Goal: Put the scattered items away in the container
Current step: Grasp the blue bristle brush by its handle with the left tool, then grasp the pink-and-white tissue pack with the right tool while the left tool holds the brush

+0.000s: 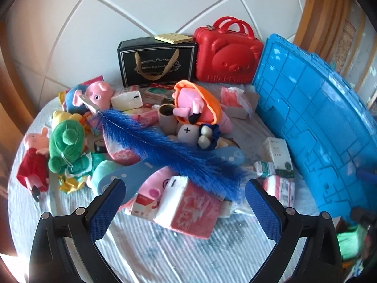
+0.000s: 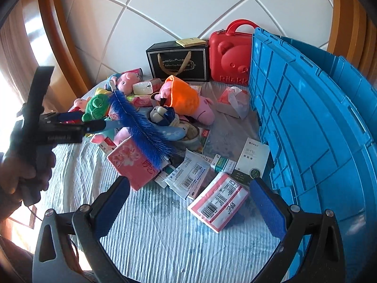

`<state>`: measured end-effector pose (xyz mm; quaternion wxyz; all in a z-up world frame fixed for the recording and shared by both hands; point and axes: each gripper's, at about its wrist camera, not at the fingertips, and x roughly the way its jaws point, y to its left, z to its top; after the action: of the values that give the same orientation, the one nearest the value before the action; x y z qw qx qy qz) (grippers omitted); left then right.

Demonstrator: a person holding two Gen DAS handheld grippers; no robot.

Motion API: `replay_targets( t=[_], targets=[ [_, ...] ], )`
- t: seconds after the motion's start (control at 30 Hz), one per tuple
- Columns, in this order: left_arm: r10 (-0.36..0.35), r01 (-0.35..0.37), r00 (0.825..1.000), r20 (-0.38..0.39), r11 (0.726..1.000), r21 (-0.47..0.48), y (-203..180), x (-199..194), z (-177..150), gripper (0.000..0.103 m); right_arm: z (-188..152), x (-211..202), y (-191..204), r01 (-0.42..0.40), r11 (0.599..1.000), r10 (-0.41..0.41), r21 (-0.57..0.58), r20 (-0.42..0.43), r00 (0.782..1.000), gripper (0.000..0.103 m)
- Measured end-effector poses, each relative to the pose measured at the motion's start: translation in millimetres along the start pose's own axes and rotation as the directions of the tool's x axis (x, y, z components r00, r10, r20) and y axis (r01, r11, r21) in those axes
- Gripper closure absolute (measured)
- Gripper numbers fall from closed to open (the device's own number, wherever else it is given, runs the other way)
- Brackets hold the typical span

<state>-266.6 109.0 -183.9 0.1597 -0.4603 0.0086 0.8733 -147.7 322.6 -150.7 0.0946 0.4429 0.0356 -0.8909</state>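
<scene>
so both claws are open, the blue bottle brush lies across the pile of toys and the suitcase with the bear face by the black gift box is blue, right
Not quite: the suitcase with the bear face is red, not blue; the left wrist view shows it beside the black gift box. The blue thing nearby is the crate. The rest holds: the left claw and right claw are open, and the blue bottle brush lies across the toys.

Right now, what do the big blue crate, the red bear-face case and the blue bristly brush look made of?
Big blue crate: rigid moulded plastic, glossy; ribbed grid wall with glare.
Red bear-face case: hard plastic shell by the look, semi-gloss; embossed face and lettering.
Blue bristly brush: fine synthetic-looking bristles on a twisted wire core, seemingly.
</scene>
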Motion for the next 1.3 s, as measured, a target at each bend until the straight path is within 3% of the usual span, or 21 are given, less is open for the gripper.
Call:
replay_targets(
  t=[0.23, 0.43, 0.5, 0.63, 0.7, 0.77, 0.93, 1.3],
  targets=[
    [-0.001, -0.004, 1.0, -0.024, 0.978, -0.208, 31.4, 57.4, 48.1, 0.0, -15.0, 1.7, -9.0, 0.054, 0.998, -0.053, 0.029, -0.021, 0.998, 0.0],
    [-0.039, -0.044, 0.983, -0.178, 0.898, -0.437, 76.0, 130.2, 59.6, 0.001, -33.2, 17.7, -24.2, 0.081, 0.995, -0.077, 0.059, -0.069, 0.995, 0.0],
    [-0.056, -0.055, 0.974, -0.221, 0.883, -0.466, 81.4, 147.1, 57.8, 0.007, -38.2, 22.8, -26.5, 0.082, 0.994, -0.076, 0.067, -0.086, 0.993, 0.0],
    [-0.041, -0.061, 0.973, -0.229, 0.906, -0.419, 72.6, 153.1, 64.5, 0.009, -42.8, 26.0, -28.6, 0.081, 0.994, -0.073, 0.08, -0.092, 0.993, 0.0],
    [0.006, -0.098, 0.971, -0.24, 0.922, -0.374, 67.1, 152.0, 67.5, 0.025, -42.0, 26.3, -28.7, 0.081, 0.993, -0.074, 0.083, -0.09, 0.993, 0.0],
    [0.035, -0.123, 0.967, -0.254, 0.932, -0.341, 64.9, 152.2, 68.3, 0.079, -39.9, 25.9, -28.0, 0.082, 0.993, -0.075, 0.084, -0.085, 0.994, 0.0],
    [0.05, -0.14, 0.966, -0.253, 0.925, -0.352, 75.8, 145.2, 61.6, 0.085, -37.4, 26.5, -26.1, 0.084, 0.993, -0.078, 0.077, -0.082, 0.994, 0.0],
    [0.04, -0.071, 0.995, -0.096, 0.936, -0.345, 87.6, 60.1, 52.0, 0.093, -51.5, 65.7, -32.0, 0.115, 0.984, -0.097, 0.134, -0.132, 0.986, 0.0]
  ],
)
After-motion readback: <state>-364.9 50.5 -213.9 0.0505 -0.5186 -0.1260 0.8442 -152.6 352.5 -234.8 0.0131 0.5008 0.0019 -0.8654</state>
